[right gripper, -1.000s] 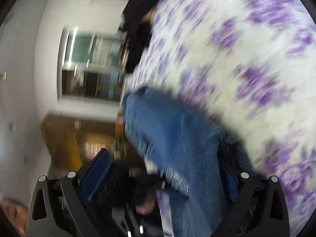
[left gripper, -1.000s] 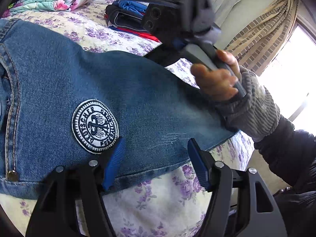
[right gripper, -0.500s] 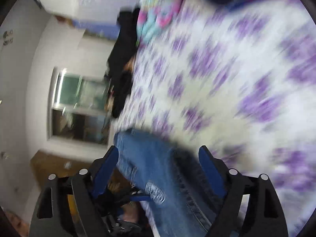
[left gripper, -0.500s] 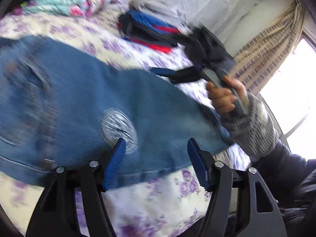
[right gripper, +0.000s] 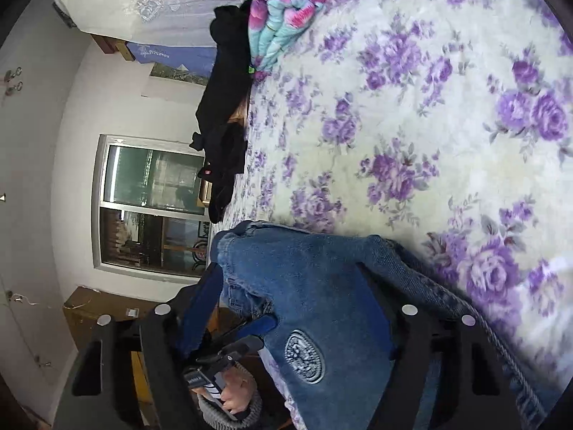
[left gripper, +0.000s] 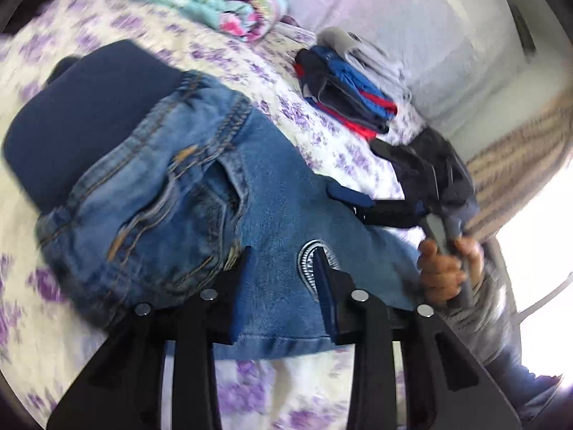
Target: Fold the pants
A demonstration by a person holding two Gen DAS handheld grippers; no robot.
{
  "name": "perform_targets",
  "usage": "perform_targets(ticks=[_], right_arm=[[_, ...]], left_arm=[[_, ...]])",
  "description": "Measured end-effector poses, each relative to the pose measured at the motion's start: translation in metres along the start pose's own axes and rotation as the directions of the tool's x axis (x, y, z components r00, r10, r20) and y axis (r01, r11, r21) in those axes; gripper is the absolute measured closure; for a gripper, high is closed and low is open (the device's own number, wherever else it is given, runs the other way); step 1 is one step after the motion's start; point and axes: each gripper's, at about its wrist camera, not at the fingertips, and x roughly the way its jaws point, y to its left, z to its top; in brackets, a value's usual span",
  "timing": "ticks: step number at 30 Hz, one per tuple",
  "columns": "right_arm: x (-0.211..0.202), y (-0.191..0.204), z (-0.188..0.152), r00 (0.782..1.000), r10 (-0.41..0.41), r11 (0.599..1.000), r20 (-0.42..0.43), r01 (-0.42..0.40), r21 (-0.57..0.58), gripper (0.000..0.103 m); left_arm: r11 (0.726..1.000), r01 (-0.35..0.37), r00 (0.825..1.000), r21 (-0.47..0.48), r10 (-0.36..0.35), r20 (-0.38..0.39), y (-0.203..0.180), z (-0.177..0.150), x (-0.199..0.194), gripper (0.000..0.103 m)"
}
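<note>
Your jeans lie on the bed, partly over a cushion (left side); behind them sit a quilt and a stack of clothes.

Both handheld rigs are matte black plastic frames with round silver screw heads and flat blue-padded jaws, the right one has a grey handle, and the bare-skinned right hand pokes out of a ribbed grey knit cuff under a dark sleeve.
</note>
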Motion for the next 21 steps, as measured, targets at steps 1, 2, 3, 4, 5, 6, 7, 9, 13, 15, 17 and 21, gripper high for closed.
perform_targets(ticks=[1,2,3,4,5,6,7,9,13,15,17,21], right_arm=[[-0.008,0.009,-0.005,1.000,0.007,1.000,0.020,-0.006,-0.020,0.018],[-0.013,0.017,-0.008,0.999,0.026,0.999,0.037,-0.024,-0.042,0.012],[-0.012,0.023,-0.009,0.998,0.037,0.998,0.048,-0.034,-0.059,0.009],[-0.011,0.026,-0.010,0.997,0.045,0.997,0.060,-0.041,-0.069,0.008],[-0.001,0.026,-0.006,0.997,0.047,0.997,0.068,-0.043,-0.063,0.007],[0.013,0.024,-0.005,0.997,0.040,0.998,0.071,-0.036,-0.046,0.006],[0.024,0.018,-0.001,0.998,0.013,1.000,0.068,-0.012,-0.008,0.006],[0.040,0.010,0.005,0.997,-0.014,0.999,0.072,0.012,0.037,0.007],[0.031,0.017,-0.002,0.992,-0.012,1.000,0.124,0.010,0.021,0.007],[0.014,0.029,-0.016,0.987,-0.008,1.000,0.162,0.012,-0.026,0.007],[-0.003,0.039,-0.034,0.978,-0.017,0.997,0.208,0.032,-0.067,0.006],[-0.065,0.045,-0.094,0.916,-0.165,0.975,0.366,0.208,-0.081,0.004]], left_arm=[[1.000,0.004,1.000,0.006,-0.004,0.014,-0.003,0.002,-0.007,0.064],[0.999,-0.013,0.999,0.031,0.012,0.042,-0.008,0.003,-0.015,0.054],[0.998,-0.043,0.997,0.052,0.039,0.068,-0.012,0.005,-0.021,0.048],[0.995,-0.075,0.993,0.066,0.069,0.094,-0.017,0.009,-0.025,0.040],[0.992,-0.104,0.988,0.076,0.094,0.121,-0.019,0.013,-0.030,0.039],[0.990,-0.125,0.983,0.072,0.113,0.142,-0.019,0.018,-0.033,0.039],[0.988,-0.140,0.980,0.058,0.130,0.154,-0.015,0.022,-0.035,0.039],[0.988,-0.153,0.981,0.028,0.148,0.124,0.002,0.032,-0.026,0.040],[0.987,-0.157,0.979,-0.026,0.160,0.130,0.025,0.031,-0.015,0.057],[0.991,-0.122,0.982,-0.054,0.129,0.137,0.026,0.027,-0.023,0.057],[0.994,-0.086,0.984,-0.069,0.096,0.150,0.023,0.021,-0.033,0.050],[0.992,-0.125,0.967,0.014,0.119,0.224,-0.003,0.006,-0.051,0.032]])
